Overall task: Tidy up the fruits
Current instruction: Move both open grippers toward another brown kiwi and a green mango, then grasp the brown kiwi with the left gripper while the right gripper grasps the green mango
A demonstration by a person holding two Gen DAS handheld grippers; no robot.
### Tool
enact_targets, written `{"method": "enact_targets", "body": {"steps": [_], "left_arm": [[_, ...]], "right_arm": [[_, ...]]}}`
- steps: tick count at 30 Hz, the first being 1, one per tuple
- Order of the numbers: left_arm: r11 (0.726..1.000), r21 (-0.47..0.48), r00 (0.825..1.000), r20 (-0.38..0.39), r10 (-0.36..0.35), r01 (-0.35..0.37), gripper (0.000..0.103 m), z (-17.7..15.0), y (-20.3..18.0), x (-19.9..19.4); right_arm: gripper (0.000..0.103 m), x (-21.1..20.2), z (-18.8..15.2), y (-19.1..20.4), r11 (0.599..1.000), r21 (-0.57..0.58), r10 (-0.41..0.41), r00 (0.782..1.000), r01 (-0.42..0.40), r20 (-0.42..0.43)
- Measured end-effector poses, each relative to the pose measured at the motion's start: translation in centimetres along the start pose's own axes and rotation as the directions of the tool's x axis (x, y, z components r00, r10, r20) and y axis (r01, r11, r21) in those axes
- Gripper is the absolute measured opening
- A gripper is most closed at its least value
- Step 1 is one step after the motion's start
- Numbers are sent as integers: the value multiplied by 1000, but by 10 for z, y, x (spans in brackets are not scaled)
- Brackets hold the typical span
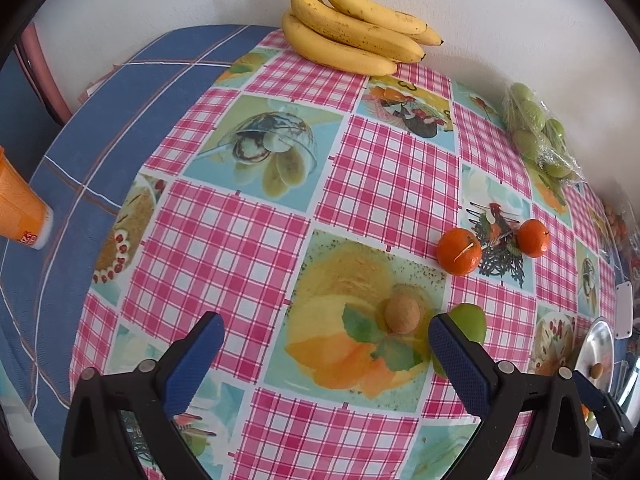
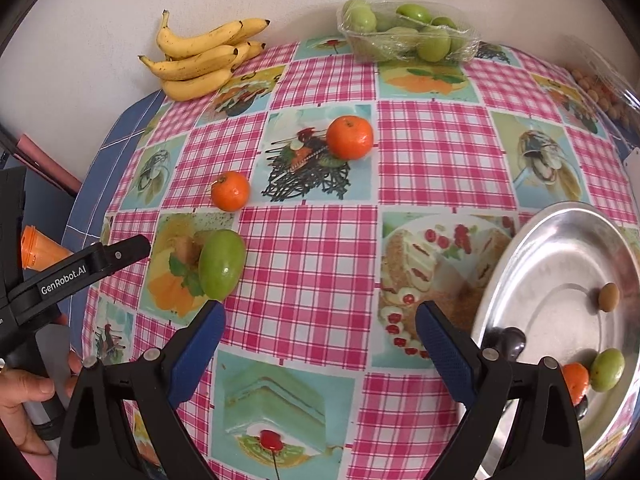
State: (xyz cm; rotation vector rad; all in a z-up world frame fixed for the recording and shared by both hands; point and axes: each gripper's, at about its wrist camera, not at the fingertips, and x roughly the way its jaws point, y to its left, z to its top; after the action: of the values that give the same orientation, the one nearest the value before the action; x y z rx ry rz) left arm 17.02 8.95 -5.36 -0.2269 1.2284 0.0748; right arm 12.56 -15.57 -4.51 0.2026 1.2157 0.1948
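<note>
My left gripper [image 1: 326, 334] is open and empty, low over the table. A small brown fruit [image 1: 402, 314] lies between its fingers, nearer the right one. A green fruit [image 1: 470, 322] sits just behind the right fingertip. Two oranges [image 1: 458, 251] [image 1: 533, 237] lie further off. My right gripper [image 2: 320, 330] is open and empty. The green fruit [image 2: 221, 263] lies left of its left fingertip, with the two oranges [image 2: 230, 191] [image 2: 350, 137] beyond. A steel plate [image 2: 560, 264] at right holds a brown fruit [image 2: 608, 297], a green fruit [image 2: 607, 369] and an orange [image 2: 576, 376].
A bunch of bananas [image 1: 352, 28] lies at the table's far edge by the wall. A wrapped tray of green fruits [image 2: 408, 32] stands at the back. An orange cup [image 1: 18, 204] lies at left on the blue cloth. A clear pack of brown fruits [image 2: 600, 88] sits far right.
</note>
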Motion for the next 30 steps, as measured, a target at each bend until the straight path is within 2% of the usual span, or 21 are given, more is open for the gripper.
{"method": "enact_targets", "body": {"steps": [14,19,21,23,27,29,30], "left_arm": [[998,-38,998,6,-55,56,103,9,14,12],[999,-21,999,19,-41,41,102,10,14,13],[998,-27,998,22,-55,55,102,11,14,13],[998,-30,998,24,-60,60,102,11,13,13],[994,-39,994,13,-104,105,96,12,10,15],[989,-54,991,8,-134,134,96,12,9,16],[987,-59,989,4,-147,147,95,12,8,17]], "right_arm": [[96,27,14,41,998,-28,49,999,-49,-4],[96,40,17,57,997,-53,48,999,-48,-14],[93,45,18,62,997,-59,40,999,-40,-15],[83,48,19,65,997,-65,34,999,-35,-15],[78,52,21,70,997,-73,33,999,-34,-14],[66,55,21,71,997,-73,28,999,-29,-16],[64,57,22,72,997,-70,30,999,-31,-19]]}}
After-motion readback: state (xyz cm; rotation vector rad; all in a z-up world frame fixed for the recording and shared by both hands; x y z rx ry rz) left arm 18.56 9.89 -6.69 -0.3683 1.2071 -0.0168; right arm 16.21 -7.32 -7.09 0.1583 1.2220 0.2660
